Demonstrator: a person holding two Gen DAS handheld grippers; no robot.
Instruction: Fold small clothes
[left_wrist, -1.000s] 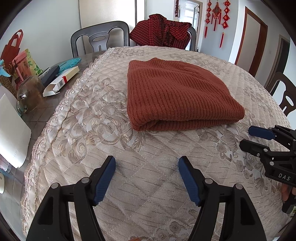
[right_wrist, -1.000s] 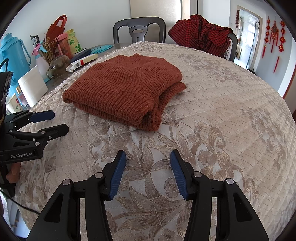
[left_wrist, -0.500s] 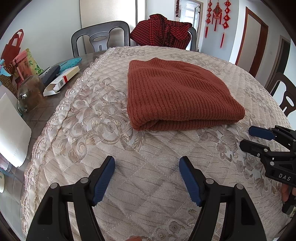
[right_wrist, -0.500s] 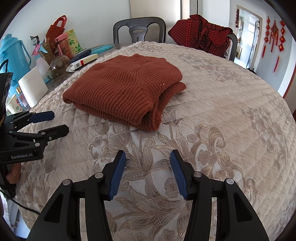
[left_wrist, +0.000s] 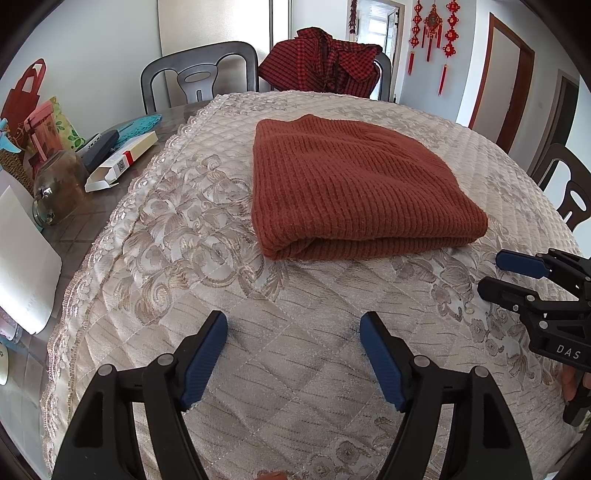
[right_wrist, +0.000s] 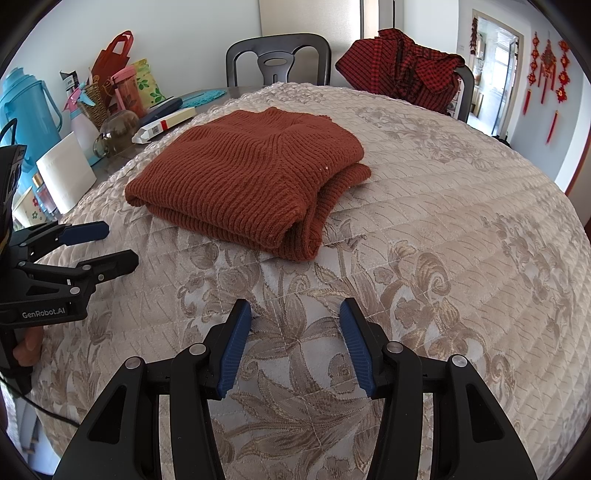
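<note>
The sweater (left_wrist: 354, 192) is lying folded into a compact, multi-layer rectangle in the middle of the quilted tabletop (left_wrist: 295, 369), so this piece is looking done; a red plaid garment (left_wrist: 325, 62) is hanging over a far chair, possibly next, though that is only a guess. The left tongs (left_wrist: 293, 354) are standing wide and gripping nothing, hovering over bare quilt well short of the sweater. The right tongs (right_wrist: 295, 339) are sitting somewhat narrower, also empty and touching nothing.
</note>
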